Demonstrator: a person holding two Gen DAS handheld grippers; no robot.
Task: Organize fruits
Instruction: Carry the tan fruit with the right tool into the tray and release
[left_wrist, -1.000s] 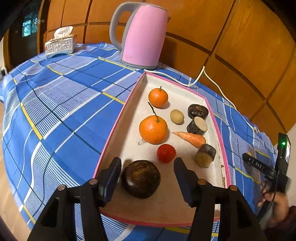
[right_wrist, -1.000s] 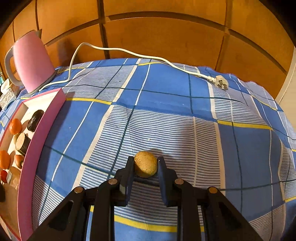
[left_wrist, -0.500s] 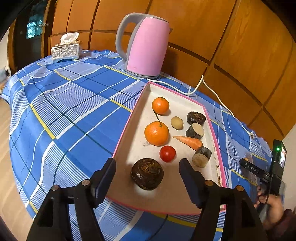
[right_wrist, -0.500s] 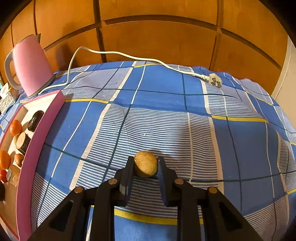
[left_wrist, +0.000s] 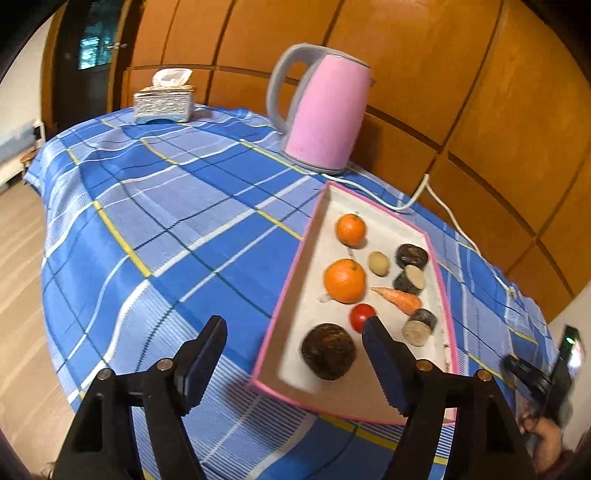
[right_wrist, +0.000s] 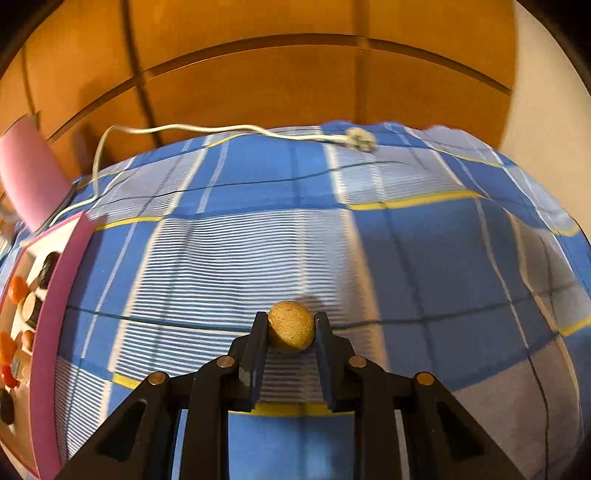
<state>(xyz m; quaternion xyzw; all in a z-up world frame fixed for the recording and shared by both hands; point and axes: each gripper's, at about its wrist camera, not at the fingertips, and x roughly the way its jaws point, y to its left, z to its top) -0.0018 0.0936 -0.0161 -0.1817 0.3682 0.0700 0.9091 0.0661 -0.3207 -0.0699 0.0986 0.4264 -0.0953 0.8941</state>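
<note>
Left tool (left_wrist: 293, 345) back off upright dark fruit (left_wrist: 328, 351)

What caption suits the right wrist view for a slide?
Right gripper holds a small round brown fruit above the blue checked tablecloth, the pink tray at left.

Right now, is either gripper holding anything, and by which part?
The right gripper pinches a small round tan fruit by its two sides. The left gripper holds nothing; its jaws are opening.
</note>
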